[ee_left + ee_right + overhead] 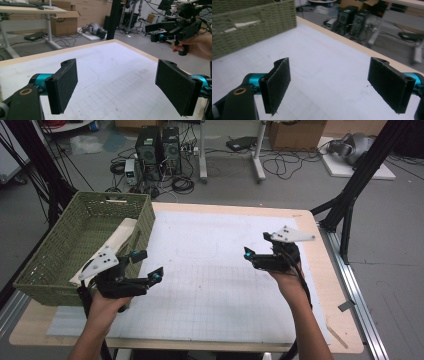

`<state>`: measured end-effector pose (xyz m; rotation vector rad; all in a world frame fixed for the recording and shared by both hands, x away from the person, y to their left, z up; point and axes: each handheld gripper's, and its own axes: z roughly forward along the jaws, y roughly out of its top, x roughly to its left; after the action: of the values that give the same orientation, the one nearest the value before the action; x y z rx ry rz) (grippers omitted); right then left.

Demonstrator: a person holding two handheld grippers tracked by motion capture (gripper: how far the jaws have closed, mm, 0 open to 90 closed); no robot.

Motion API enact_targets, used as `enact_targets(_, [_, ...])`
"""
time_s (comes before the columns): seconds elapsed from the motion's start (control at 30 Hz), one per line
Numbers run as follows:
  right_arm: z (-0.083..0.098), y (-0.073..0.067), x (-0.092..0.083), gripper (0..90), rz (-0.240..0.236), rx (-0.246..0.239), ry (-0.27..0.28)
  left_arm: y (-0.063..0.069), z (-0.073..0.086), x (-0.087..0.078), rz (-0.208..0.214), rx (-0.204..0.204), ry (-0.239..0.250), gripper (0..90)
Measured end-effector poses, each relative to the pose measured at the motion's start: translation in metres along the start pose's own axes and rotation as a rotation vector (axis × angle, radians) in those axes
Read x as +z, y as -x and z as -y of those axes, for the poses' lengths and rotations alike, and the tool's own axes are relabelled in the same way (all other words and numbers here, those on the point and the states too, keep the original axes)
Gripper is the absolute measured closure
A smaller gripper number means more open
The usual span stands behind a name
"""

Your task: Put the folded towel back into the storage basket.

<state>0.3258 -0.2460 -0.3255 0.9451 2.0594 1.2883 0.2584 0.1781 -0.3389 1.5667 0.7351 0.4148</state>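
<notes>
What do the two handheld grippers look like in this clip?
Both the left gripper and right gripper are black, with teal collars behind flat, black, fuzzy-faced pads. Each carries a grey three-cornered plate with small dark holes on top. Forearms are bare, without sleeves.

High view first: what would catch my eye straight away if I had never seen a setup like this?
Two black hand-held grippers with teal joints hover over the white gridded mat: the left gripper near the basket, the right gripper toward the table's right, both with jaws spread wide and empty. At the table's left edge stands a green woven basket with a cream cloth lying inside it.
</notes>
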Motion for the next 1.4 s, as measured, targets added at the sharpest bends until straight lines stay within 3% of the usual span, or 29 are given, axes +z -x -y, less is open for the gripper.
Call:
enact_targets(0.1, [0.019, 0.000, -0.015, 17.2, 0.027, -0.005, -0.004, 0.004, 0.005, 0.007, 0.025, 0.001, -0.001, 18.2])
enact_targets(0.17, [0.031, -0.002, -0.024, 17.1, 0.069, -0.012, -0.023, 0.008, 0.009, 0.012, 0.037, 0.008, -0.001, 18.2])
enact_targets(0.3, [0.057, -0.004, -0.043, 17.1, 0.117, -0.003, -0.046, 0.022, 0.021, 0.027, 0.052, 0.049, -0.023, 18.3])
enact_targets(0.43, [0.080, -0.005, -0.061, 16.4, 0.126, 0.029, -0.025, 0.035, 0.033, 0.040, 0.065, 0.080, -0.056, 18.3])
enact_targets(0.67, [0.104, -0.006, -0.084, 16.3, 0.146, 0.052, 0.010, 0.037, 0.050, 0.050, 0.051, 0.058, -0.078, 18.3])
enact_targets(0.93, [0.118, -0.004, -0.089, 16.3, 0.171, 0.038, -0.014, 0.036, 0.063, 0.056, 0.040, 0.069, -0.115, 18.3])
enact_targets(1.4, [0.123, -0.001, -0.090, 16.4, 0.188, 0.057, -0.002, 0.034, 0.066, 0.056, 0.029, 0.069, -0.127, 18.5])
